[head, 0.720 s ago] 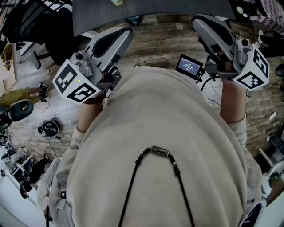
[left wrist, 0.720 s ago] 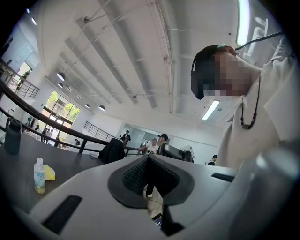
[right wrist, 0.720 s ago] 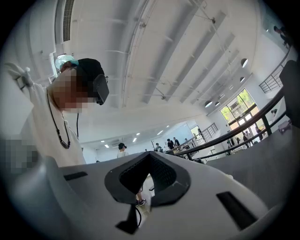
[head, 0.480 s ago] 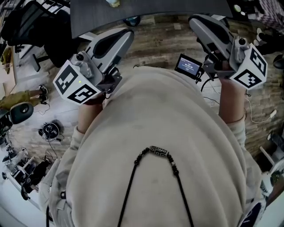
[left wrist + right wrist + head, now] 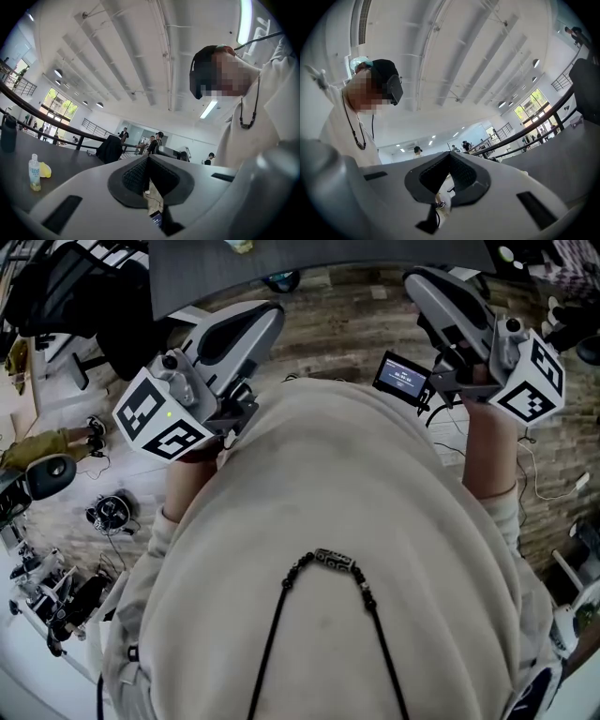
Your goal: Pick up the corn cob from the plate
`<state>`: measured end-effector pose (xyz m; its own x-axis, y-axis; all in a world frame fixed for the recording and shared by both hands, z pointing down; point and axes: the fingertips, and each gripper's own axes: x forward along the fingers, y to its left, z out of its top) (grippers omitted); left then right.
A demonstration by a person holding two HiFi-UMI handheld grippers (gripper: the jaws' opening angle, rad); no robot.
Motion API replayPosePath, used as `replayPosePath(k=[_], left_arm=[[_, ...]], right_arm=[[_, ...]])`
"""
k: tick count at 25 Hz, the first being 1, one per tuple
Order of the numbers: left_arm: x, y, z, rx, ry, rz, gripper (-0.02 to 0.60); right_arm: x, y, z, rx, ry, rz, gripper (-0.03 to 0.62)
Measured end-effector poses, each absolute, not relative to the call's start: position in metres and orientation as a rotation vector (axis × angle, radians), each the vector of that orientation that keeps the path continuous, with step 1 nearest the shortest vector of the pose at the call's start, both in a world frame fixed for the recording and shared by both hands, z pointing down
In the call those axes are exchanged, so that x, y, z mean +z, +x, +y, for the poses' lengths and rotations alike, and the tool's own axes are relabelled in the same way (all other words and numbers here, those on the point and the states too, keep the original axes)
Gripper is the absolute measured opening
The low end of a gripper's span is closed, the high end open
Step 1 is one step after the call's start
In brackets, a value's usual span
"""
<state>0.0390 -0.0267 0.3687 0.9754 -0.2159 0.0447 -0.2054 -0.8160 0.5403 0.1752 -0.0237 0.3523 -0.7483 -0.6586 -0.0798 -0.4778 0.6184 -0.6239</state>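
No corn cob and no plate can be made out in any view. A yellow thing (image 5: 45, 169) lies next to a small clear bottle (image 5: 33, 172) on the dark table (image 5: 70, 161); what it is I cannot tell. My left gripper (image 5: 270, 313) (image 5: 149, 158) is held level in front of my chest, shut with nothing between its tips. My right gripper (image 5: 417, 282) (image 5: 450, 154) is raised on the other side, also shut and empty. The two point roughly toward each other, off the table.
The dark table's edge (image 5: 319, 259) runs along the top of the head view. A small screen (image 5: 401, 379) hangs by the right gripper. Cables and gear (image 5: 103, 512) lie on the wooden floor at left. A dark flask (image 5: 8, 133) stands on the table. People stand far off.
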Motion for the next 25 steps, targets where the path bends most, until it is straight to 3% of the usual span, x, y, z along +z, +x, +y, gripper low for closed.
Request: replayPosePath(k=[25], left_arm=[[0.373,0.058,-0.03,0.057,2.555,-0.243,0.0]], right_arm=[[0.37,0.203,-0.021,-0.879,-1.008,2.493,0.015]])
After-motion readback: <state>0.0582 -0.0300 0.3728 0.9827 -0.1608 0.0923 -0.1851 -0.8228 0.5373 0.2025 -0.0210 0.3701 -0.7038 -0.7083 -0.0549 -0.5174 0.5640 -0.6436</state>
